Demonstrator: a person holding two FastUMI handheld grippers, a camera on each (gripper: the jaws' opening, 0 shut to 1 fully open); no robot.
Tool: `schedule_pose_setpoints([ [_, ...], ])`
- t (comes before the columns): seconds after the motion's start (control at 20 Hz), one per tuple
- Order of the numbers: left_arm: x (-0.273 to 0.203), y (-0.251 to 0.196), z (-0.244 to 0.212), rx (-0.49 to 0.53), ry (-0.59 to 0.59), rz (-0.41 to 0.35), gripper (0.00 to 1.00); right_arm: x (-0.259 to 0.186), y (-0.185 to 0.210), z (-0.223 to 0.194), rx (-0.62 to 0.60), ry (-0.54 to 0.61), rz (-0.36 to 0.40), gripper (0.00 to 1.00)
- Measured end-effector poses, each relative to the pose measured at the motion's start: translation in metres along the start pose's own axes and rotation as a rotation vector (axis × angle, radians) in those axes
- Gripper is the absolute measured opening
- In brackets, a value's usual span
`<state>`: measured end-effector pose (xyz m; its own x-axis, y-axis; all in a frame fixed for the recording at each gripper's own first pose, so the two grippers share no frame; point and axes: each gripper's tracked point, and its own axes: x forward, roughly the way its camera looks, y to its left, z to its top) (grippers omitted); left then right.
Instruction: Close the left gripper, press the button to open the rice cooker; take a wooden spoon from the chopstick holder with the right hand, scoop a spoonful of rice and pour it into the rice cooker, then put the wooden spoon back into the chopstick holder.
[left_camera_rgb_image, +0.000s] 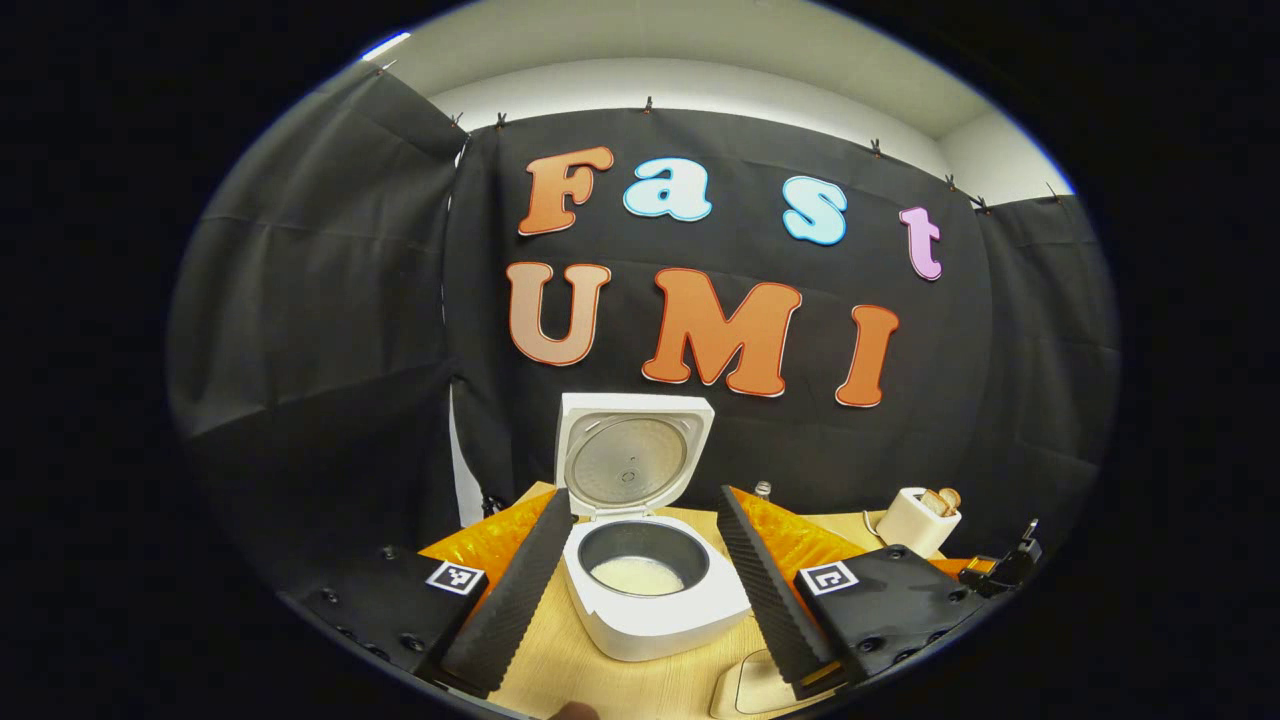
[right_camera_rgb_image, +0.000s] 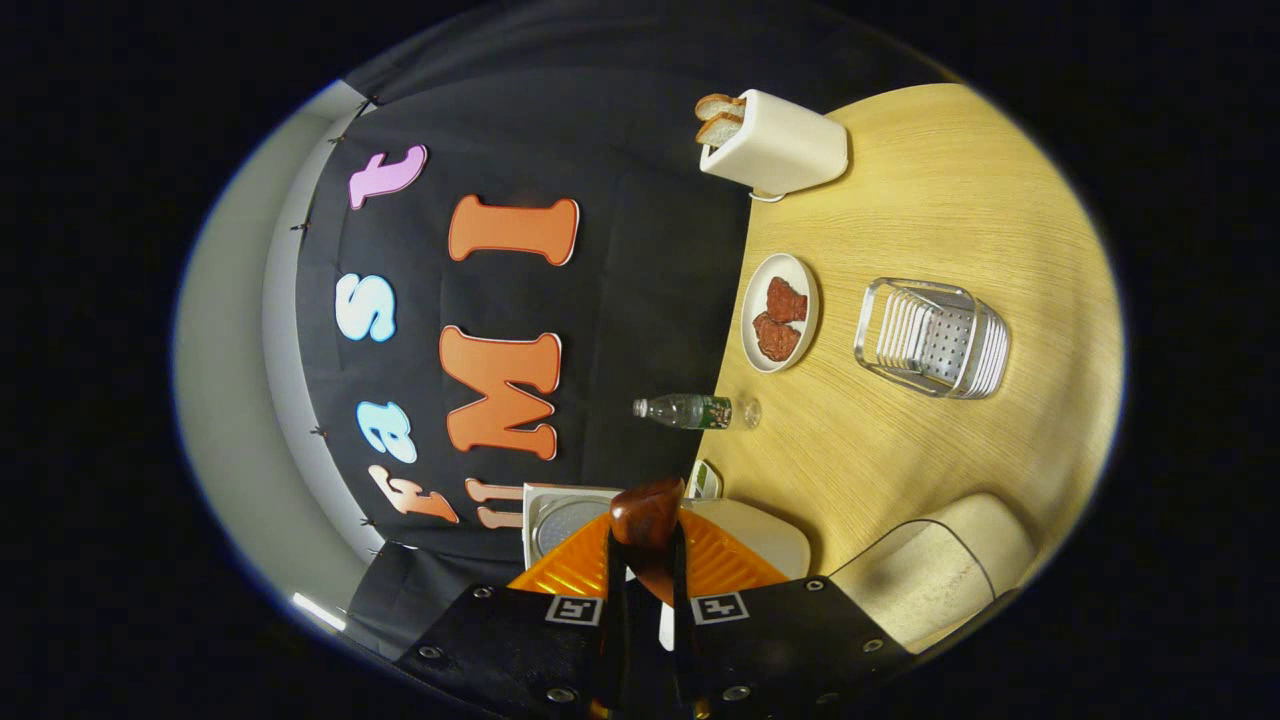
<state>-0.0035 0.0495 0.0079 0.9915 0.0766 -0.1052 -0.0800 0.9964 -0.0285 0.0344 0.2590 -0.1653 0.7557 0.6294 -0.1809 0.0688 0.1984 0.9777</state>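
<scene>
Rice cooker (left_camera_rgb_image: 650, 580) sits lid up, rice in the pot, framed between the spread left gripper (left_camera_rgb_image: 640, 590). Right gripper (right_camera_rgb_image: 648, 590) pinches the wooden spoon (right_camera_rgb_image: 646, 520), rolled sideways, likely tipping into the cooker; chopstick holder (right_camera_rgb_image: 932, 338) lies far right.

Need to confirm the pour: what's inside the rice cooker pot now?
The rice cooker, lid up, shows a pale layer of rice on the pot's bottom, dark wall bare above. The near rim hides the pot's front.

Rice cooker (left_camera_rgb_image: 650, 575) on table (left_camera_rgb_image: 600, 680), toaster (left_camera_rgb_image: 918, 520) right, behind.
</scene>
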Motion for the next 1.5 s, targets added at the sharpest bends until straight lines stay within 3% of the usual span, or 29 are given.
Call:
schedule_pose_setpoints([
  [0.2, 0.004, 0.006, -0.004, -0.004, 0.008, 0.013, 0.99, 0.015, 0.03, -0.003, 0.045, 0.016, 0.046, 0.18],
  [0.25, 0.005, 0.007, -0.005, -0.008, 0.009, 0.015, 0.99, 0.02, 0.036, -0.005, 0.054, 0.023, 0.053, 0.13],
  [0.3, 0.005, 0.007, -0.006, -0.013, 0.01, 0.017, 0.99, 0.025, 0.042, -0.007, 0.057, 0.033, 0.06, 0.18],
  [0.7, 0.012, 0.013, -0.008, -0.049, 0.005, 0.032, 0.99, 0.079, 0.081, -0.016, 0.131, 0.05, 0.1, 0.18],
  [1.1, 0.011, 0.03, -0.02, -0.062, 0.024, 0.055, 1.0, 0.147, 0.116, -0.034, 0.027, 0.028, 0.107, 0.18],
  [1.5, 0.007, 0.071, -0.028, -0.041, 0.052, 0.121, 1.0, 0.185, 0.167, -0.055, -0.225, -0.055, 0.162, 0.18],
])
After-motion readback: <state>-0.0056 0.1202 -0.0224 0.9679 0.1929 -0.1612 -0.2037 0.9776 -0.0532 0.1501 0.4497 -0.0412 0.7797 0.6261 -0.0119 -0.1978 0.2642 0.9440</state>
